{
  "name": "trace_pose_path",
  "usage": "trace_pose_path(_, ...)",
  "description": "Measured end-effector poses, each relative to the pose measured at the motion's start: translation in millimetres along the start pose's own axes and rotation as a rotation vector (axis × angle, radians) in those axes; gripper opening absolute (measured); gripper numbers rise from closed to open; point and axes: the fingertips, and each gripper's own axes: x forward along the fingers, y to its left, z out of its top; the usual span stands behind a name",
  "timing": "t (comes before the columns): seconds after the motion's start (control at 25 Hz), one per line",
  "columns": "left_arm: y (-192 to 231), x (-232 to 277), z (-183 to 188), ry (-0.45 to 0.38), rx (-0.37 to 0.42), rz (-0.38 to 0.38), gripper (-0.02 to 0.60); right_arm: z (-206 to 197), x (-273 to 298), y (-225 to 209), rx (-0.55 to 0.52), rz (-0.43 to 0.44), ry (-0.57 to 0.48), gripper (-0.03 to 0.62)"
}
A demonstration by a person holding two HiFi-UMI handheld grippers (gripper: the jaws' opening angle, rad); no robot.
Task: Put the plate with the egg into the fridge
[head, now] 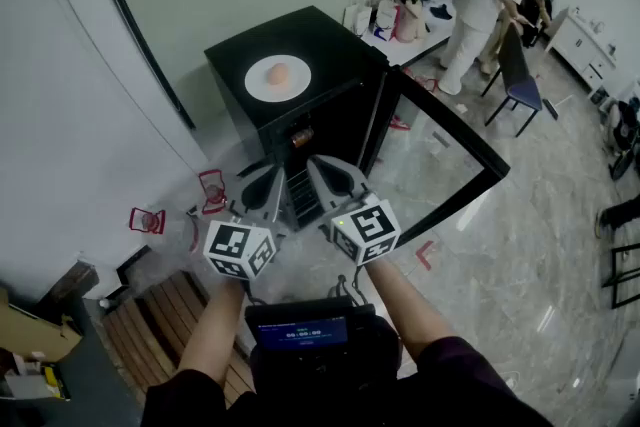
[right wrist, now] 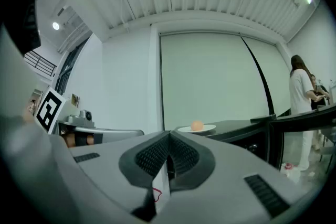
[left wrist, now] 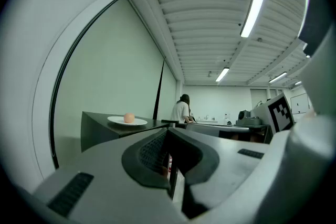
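So the plate [head: 277,80] with the egg [head: 278,73] sits on top of the black fridge [head: 335,40]. The left gripper [head: 272,177] and right gripper [head: 326,167] both have their jaws pressed together on nothing, and they hang well short of the plate, down by the fridge's front.

The left gripper [head: 273,183] and the right gripper [head: 320,171] were light grey, with broad smooth jaws and black, finely ribbed pads [right wrist: 156,156]. Each one carried a white cube [head: 240,250] with black square markers, just ahead of the black chest box [head: 310,340] with its blue-lit screen. On both sides of that box were dark plum sleeves [head: 455,365].
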Motion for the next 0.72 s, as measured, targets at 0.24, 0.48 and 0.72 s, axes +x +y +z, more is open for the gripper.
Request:
trace_pose_path(0.24, 4.3, 1.5, -0.4, 0.003, 0.012, 0.003, 0.011, -0.1, 4.2, -2.3, -0.023, -0.005, -0.006, 0.009)
trace_pose_path(0.48, 13.5, 0.7, -1.7, 0.037, 0.131, 0.014, 0.011, -4.3, 17.8, -0.2, -0.018, 0.002, 0.048, 0.009)
trace_pose_path(0.72, 36.0, -3.0, 3.4, 0.06, 0.306, 0.018, 0.011, -3.5, 38.3, -6.7, -0.027, -0.025, 0.086, 0.008)
